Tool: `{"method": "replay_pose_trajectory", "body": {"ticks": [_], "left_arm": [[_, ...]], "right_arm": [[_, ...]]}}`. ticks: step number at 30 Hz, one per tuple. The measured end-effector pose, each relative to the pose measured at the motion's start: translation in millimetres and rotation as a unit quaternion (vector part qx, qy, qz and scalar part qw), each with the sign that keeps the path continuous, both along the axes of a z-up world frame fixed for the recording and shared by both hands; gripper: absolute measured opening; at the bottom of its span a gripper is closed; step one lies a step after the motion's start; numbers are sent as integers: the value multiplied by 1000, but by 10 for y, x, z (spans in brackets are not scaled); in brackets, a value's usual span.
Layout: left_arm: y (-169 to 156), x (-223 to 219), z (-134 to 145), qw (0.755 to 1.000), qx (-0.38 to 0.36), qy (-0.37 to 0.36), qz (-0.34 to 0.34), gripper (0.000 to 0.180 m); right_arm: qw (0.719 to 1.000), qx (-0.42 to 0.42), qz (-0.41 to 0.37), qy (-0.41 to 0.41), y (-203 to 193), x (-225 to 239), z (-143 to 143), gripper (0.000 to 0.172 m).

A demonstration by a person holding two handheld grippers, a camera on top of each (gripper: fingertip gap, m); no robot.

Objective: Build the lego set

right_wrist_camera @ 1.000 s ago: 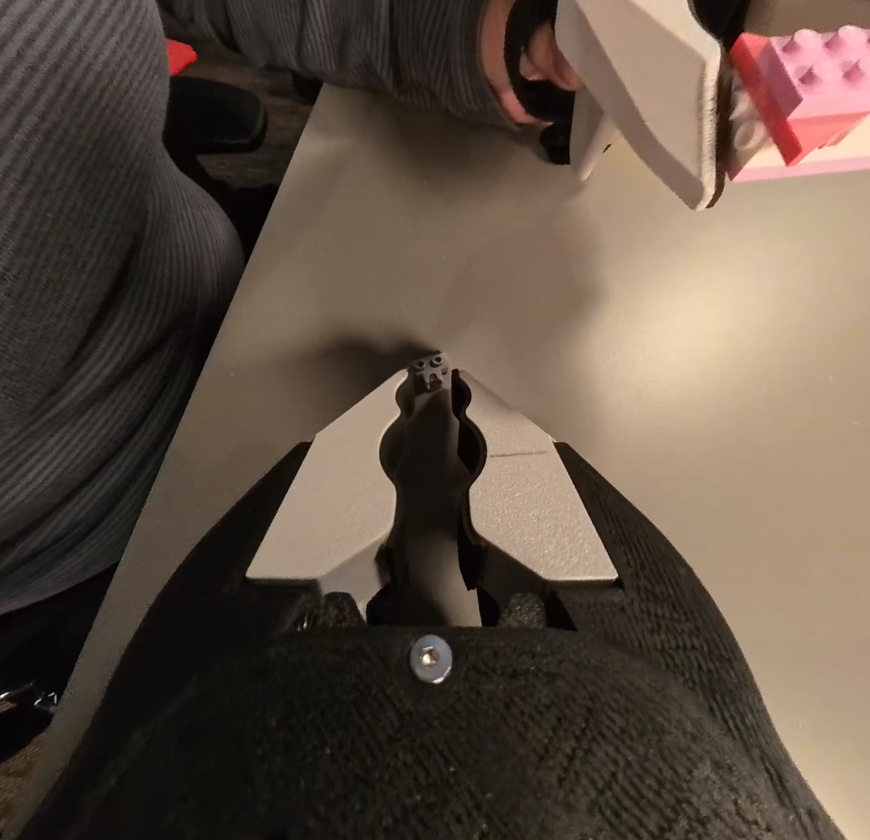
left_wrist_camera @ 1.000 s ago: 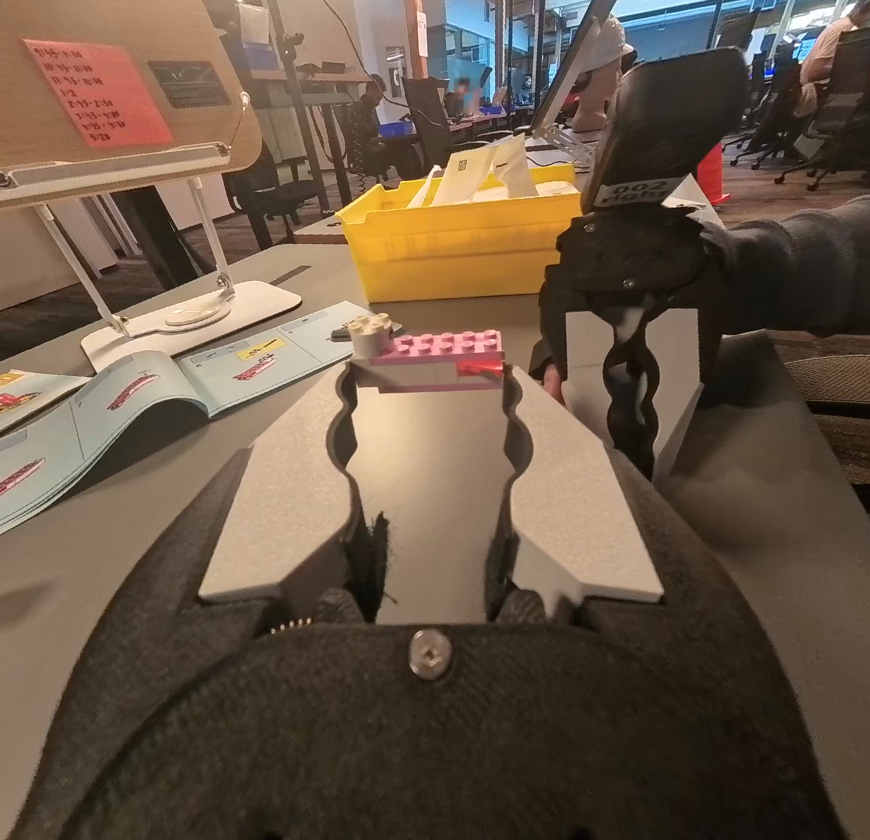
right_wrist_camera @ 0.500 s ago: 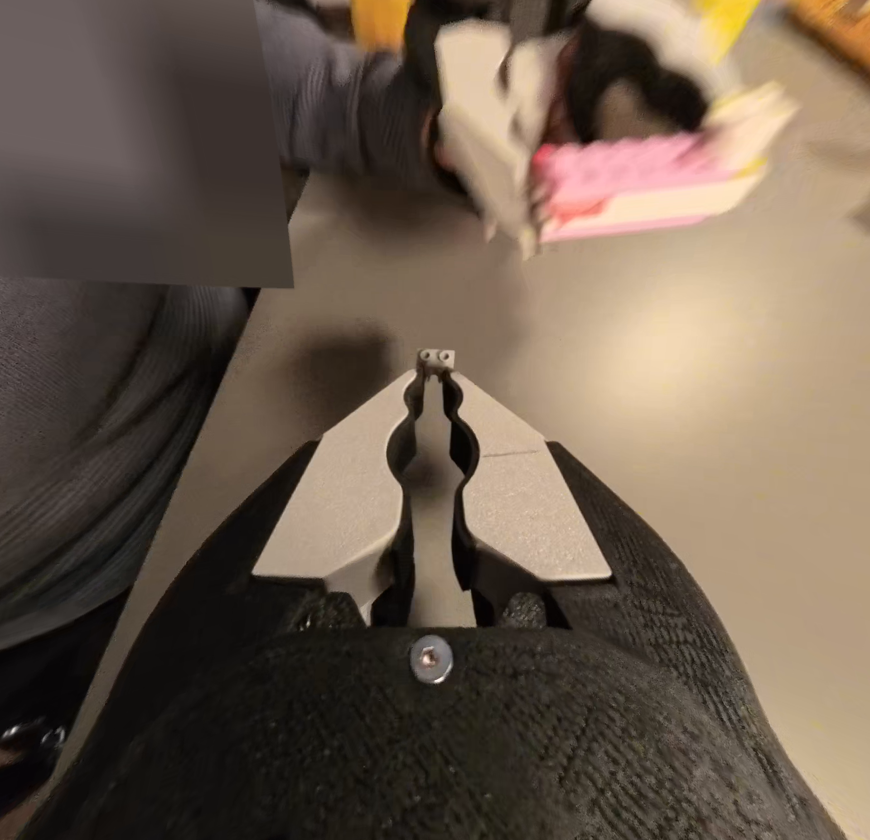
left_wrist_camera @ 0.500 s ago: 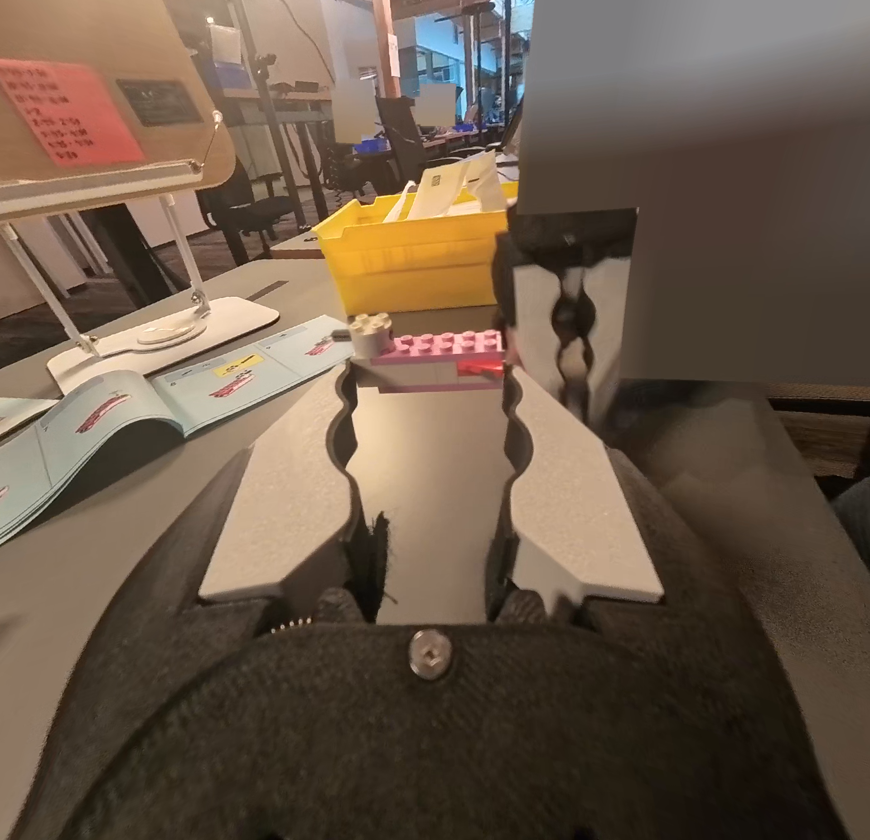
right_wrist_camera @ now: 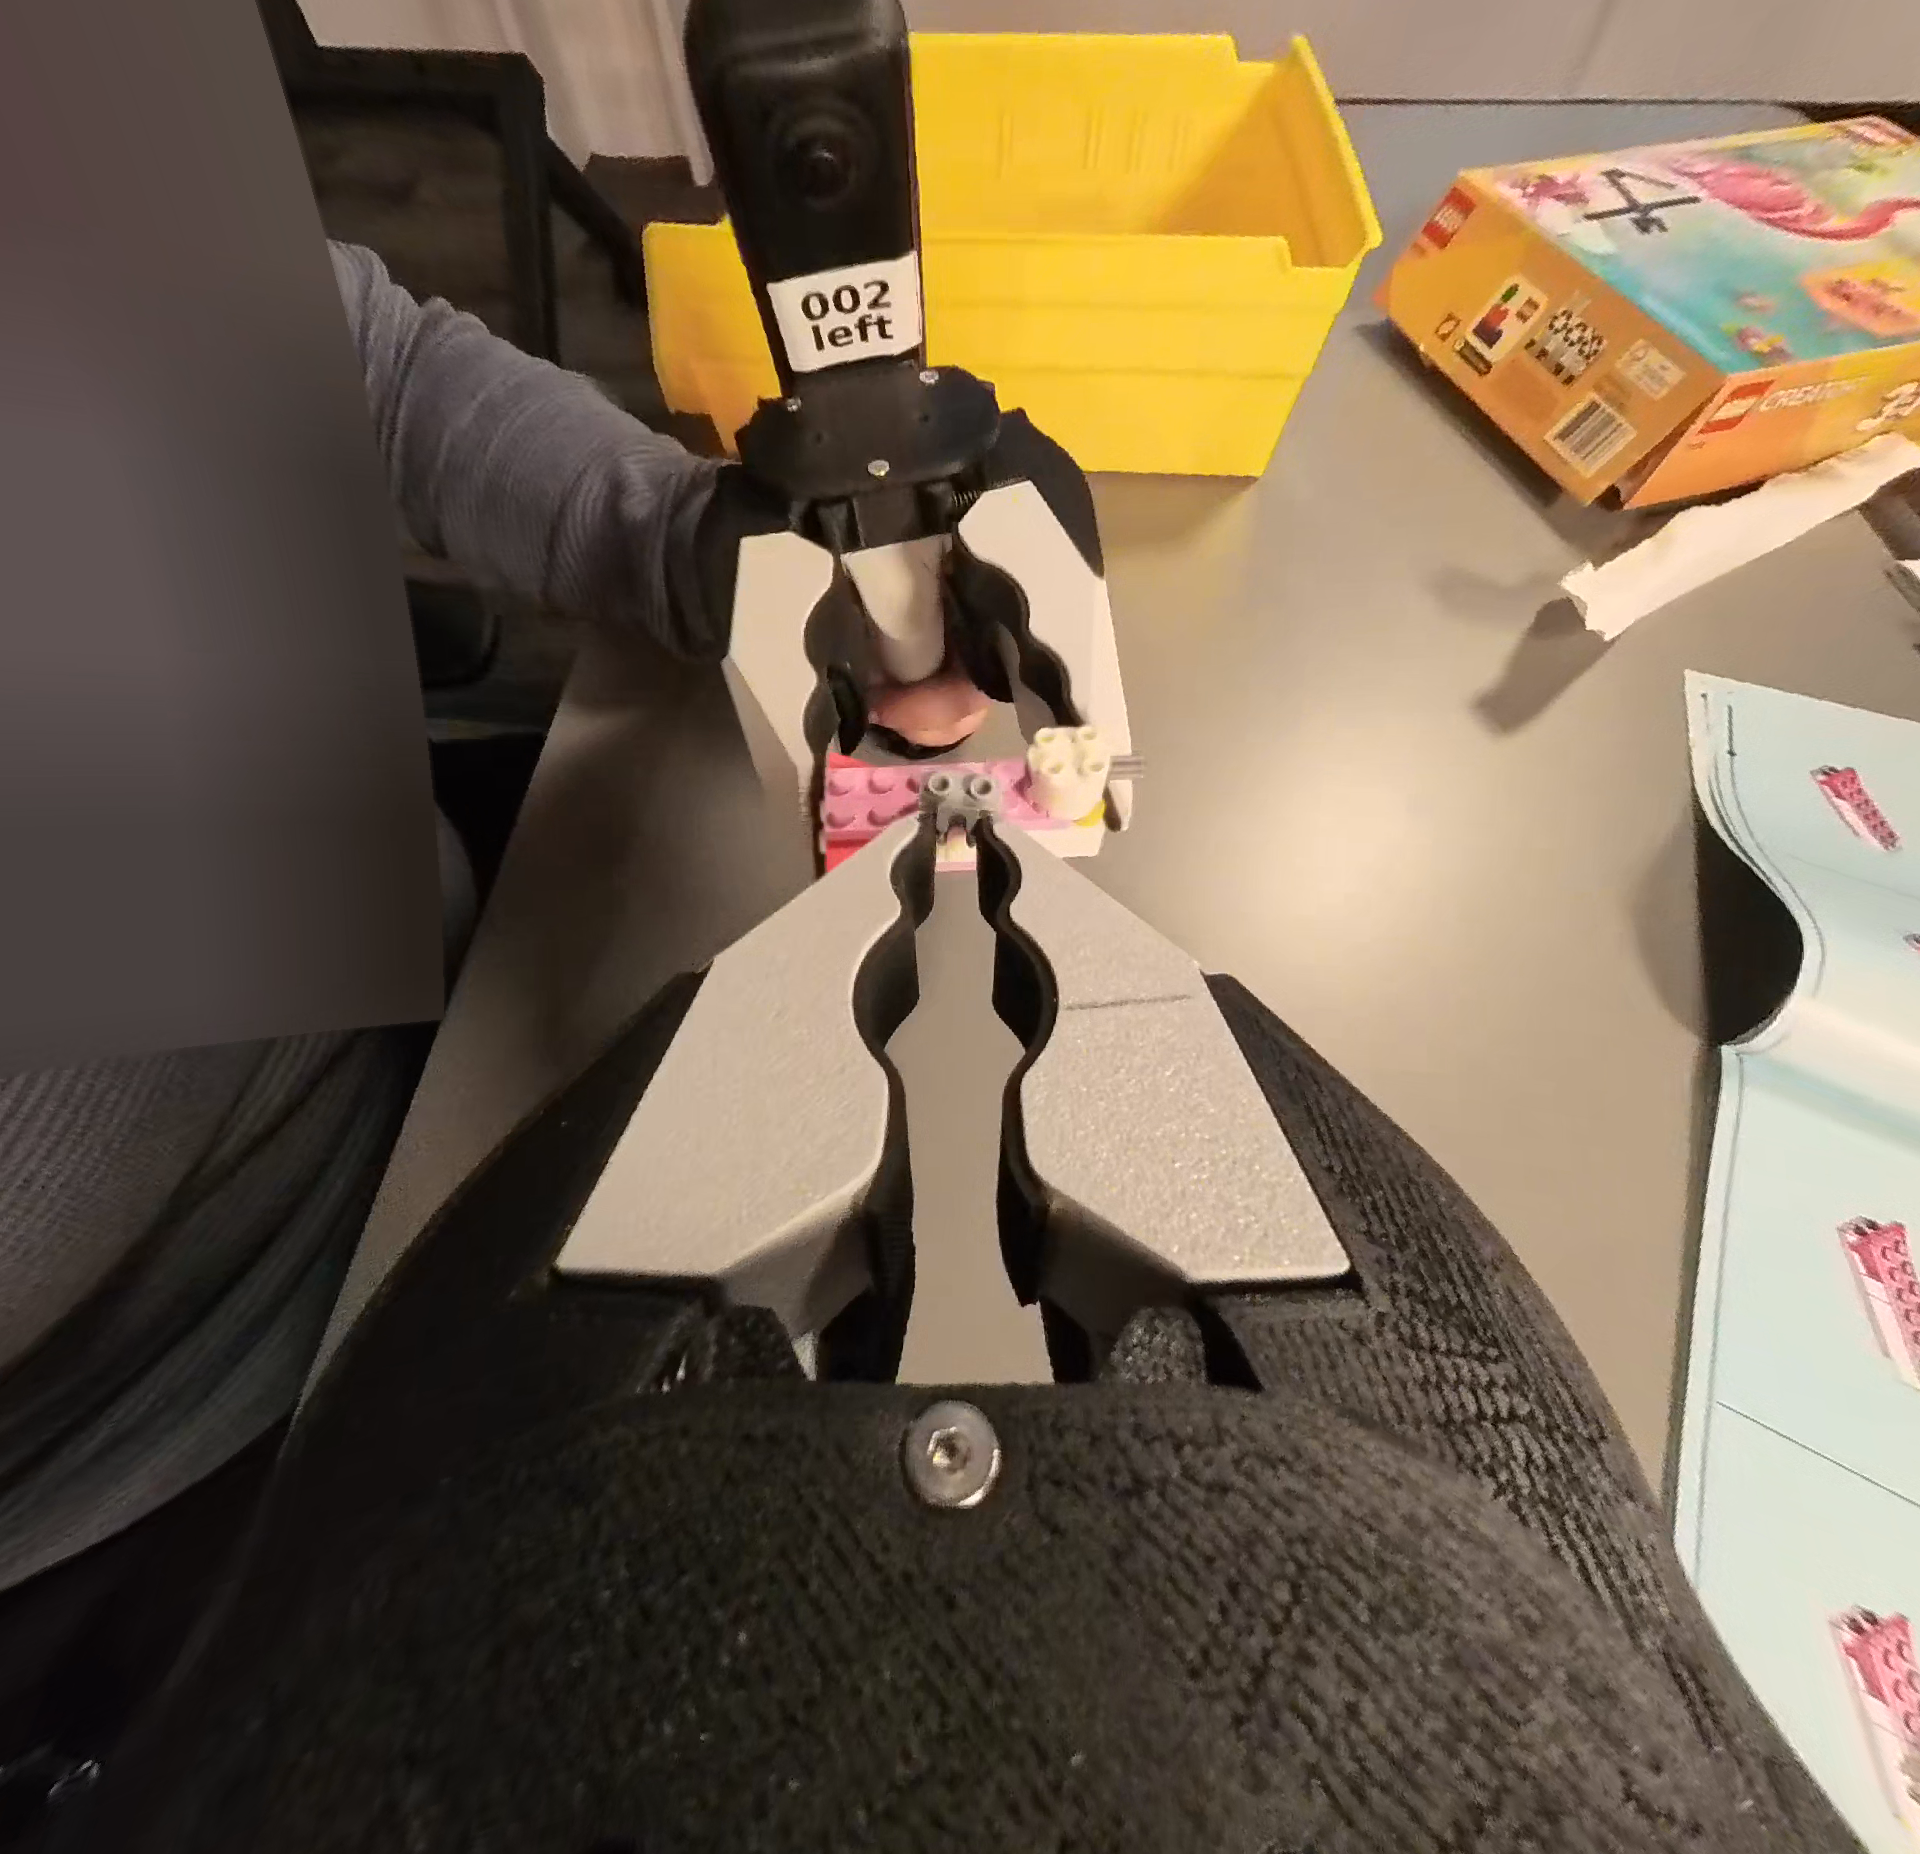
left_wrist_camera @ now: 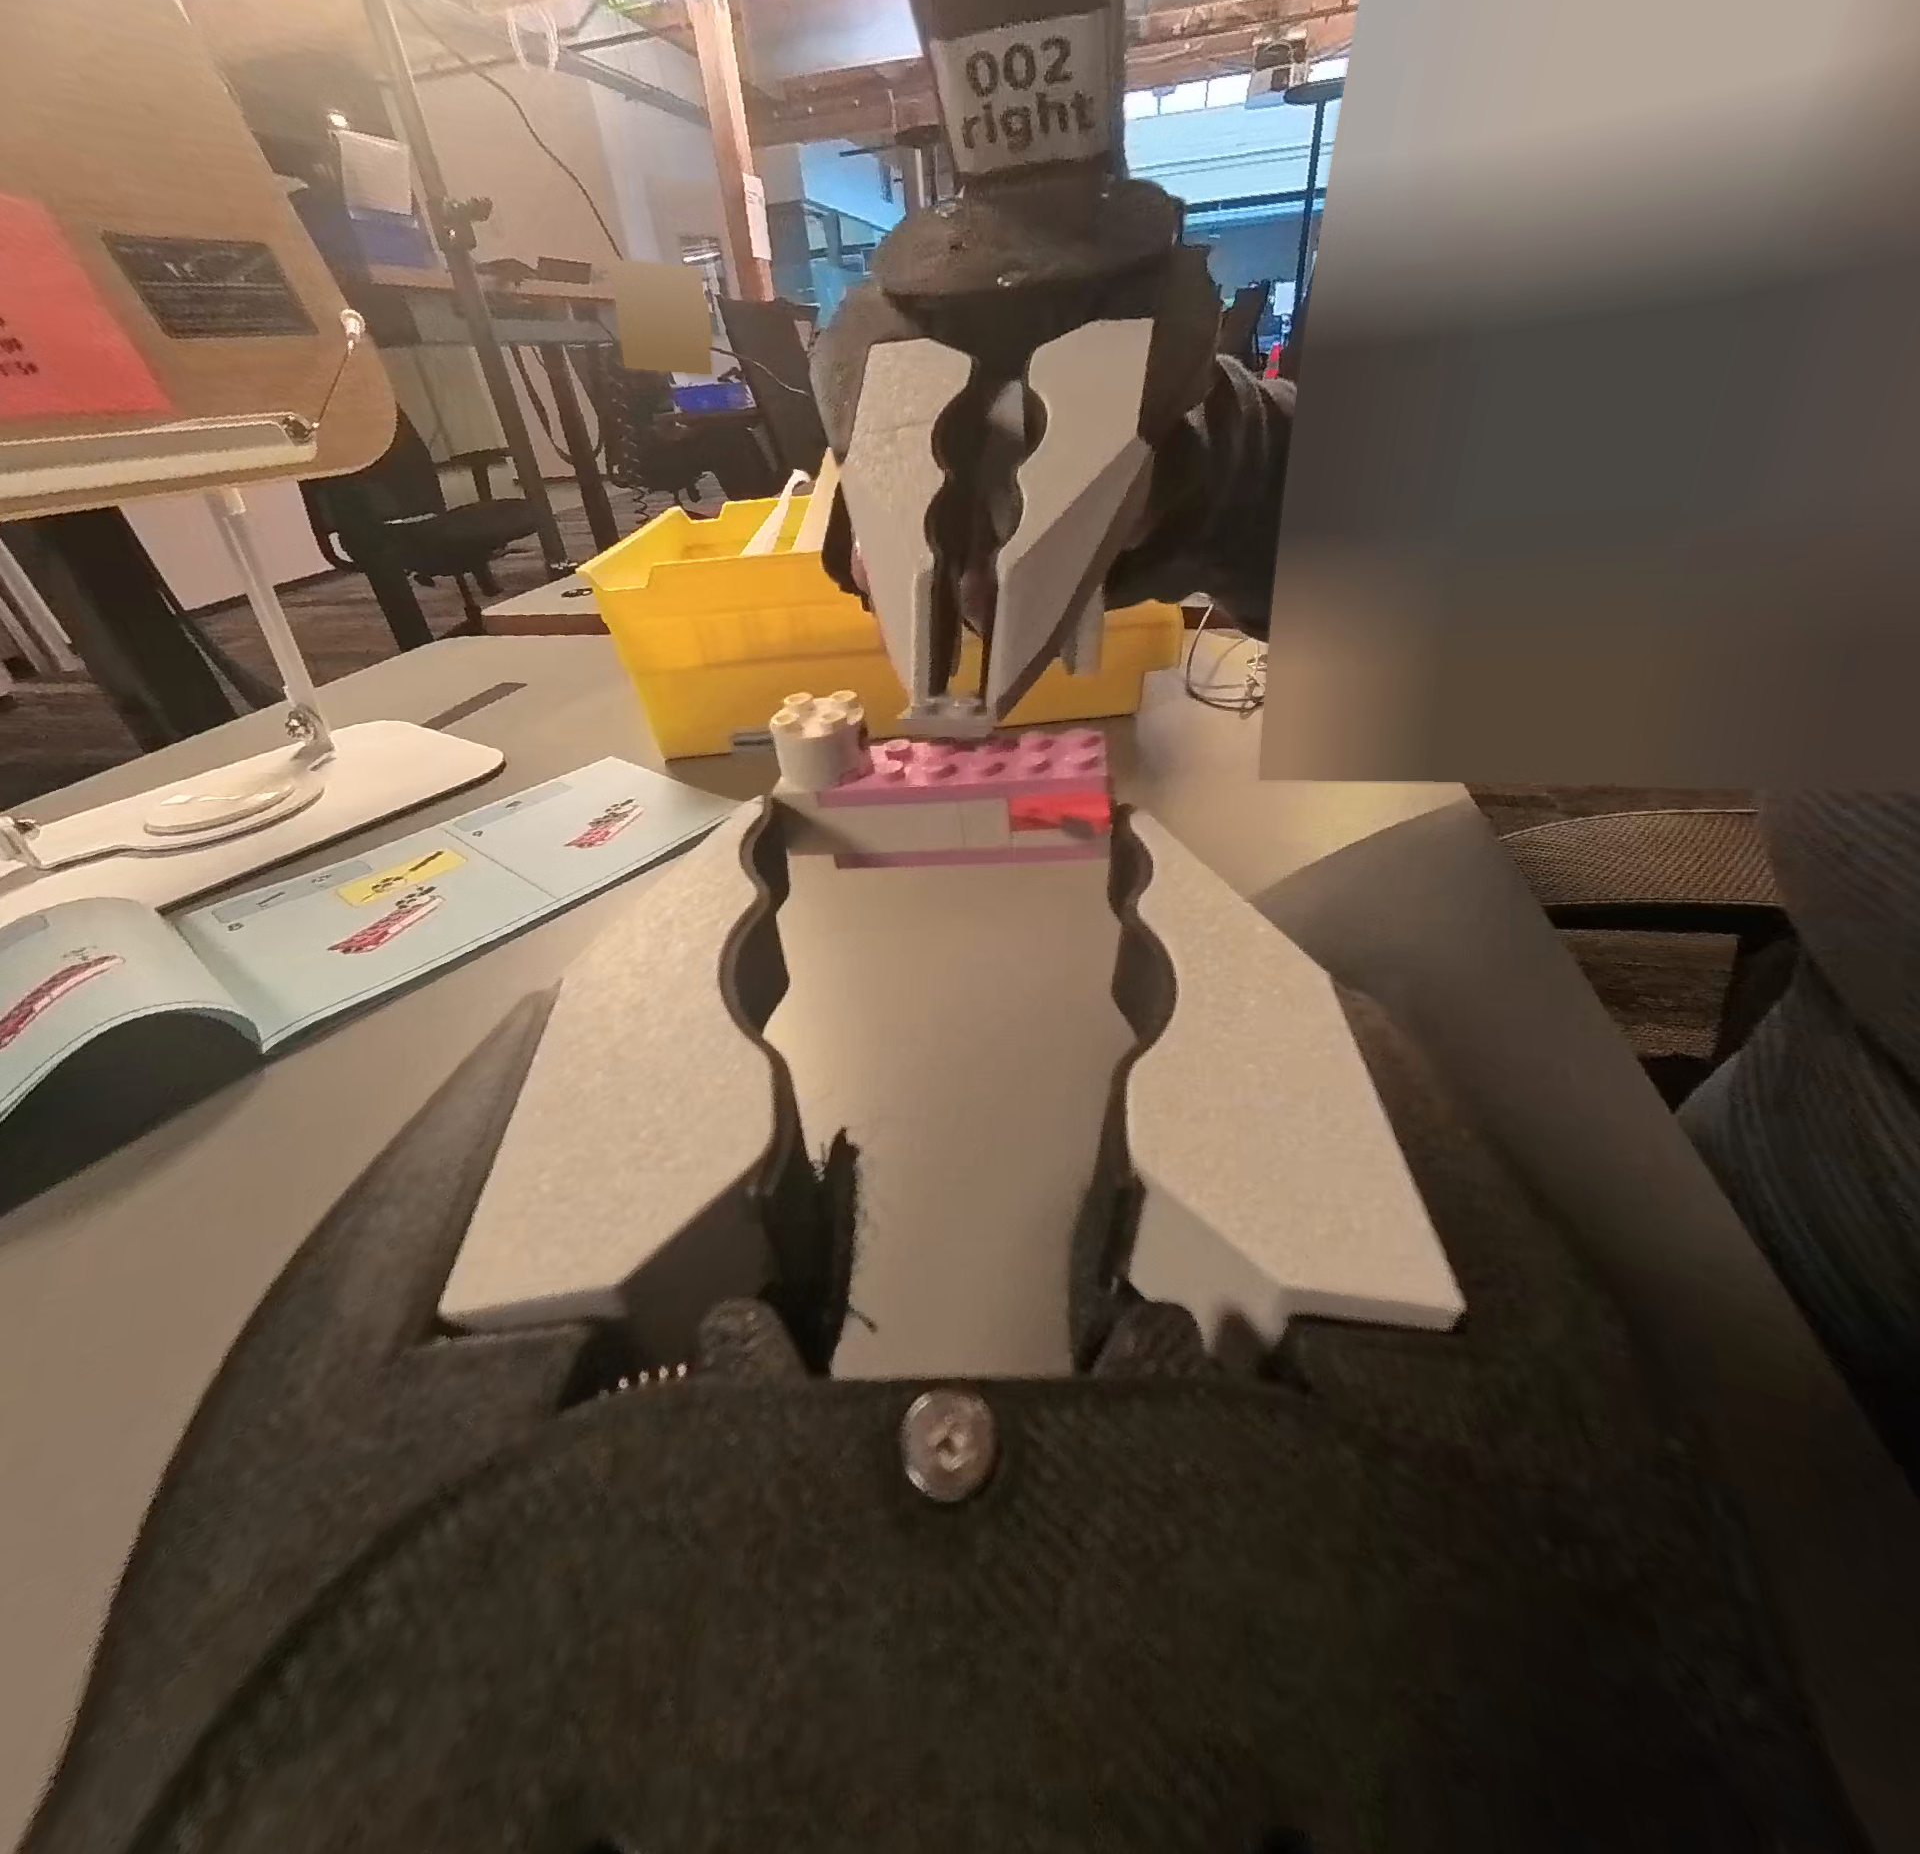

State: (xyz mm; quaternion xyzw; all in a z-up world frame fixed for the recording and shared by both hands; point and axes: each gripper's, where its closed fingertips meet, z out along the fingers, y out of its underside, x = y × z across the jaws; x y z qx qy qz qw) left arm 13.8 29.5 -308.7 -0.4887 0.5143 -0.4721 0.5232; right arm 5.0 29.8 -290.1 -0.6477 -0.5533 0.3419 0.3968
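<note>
My left gripper (left_wrist_camera: 940, 817) is shut on a pink, white and red lego build (left_wrist_camera: 956, 796) with a round white brick (left_wrist_camera: 821, 739) on its left end, and holds it above the grey table. The build also shows in the right wrist view (right_wrist_camera: 966, 802), between the left gripper's fingers (right_wrist_camera: 1091, 661). My right gripper (right_wrist_camera: 958, 833) is shut on a small grey lego piece (right_wrist_camera: 958, 802). In the left wrist view the right gripper (left_wrist_camera: 951, 698) points down and holds that grey piece (left_wrist_camera: 948, 715) just over the build's pink studs.
A yellow bin (left_wrist_camera: 862, 651) stands behind the build; it also shows in the right wrist view (right_wrist_camera: 1122, 277). An open instruction booklet (left_wrist_camera: 343, 911) lies at the left, a lamp base (left_wrist_camera: 260, 776) behind it. A lego box (right_wrist_camera: 1662, 298) and torn paper (right_wrist_camera: 1714, 547) lie at the far right. The grippers are tip to tip, or close to it.
My right gripper closed on the small grey piece on the table, lifted it and swung round over the pink build. The left gripper kept hold of the build.
</note>
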Motion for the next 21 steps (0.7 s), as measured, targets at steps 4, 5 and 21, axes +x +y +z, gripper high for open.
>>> {"method": "replay_pose_trajectory", "body": {"ticks": [4, 5, 21], "left_arm": [[-34, 10, 3, 1000, 2, -1, -8, 62], [-40, 13, 2, 1000, 3, 0, -9, 62], [-71, 9, 30, 1000, -1, -9, -21, 62]], "right_arm": [[1000, -7, 3, -15, 1, 5, -14, 6], [1000, -9, 4, -21, 0, 6, -19, 6], [999, -6, 12, -42, -19, -2, -26, 7]]}}
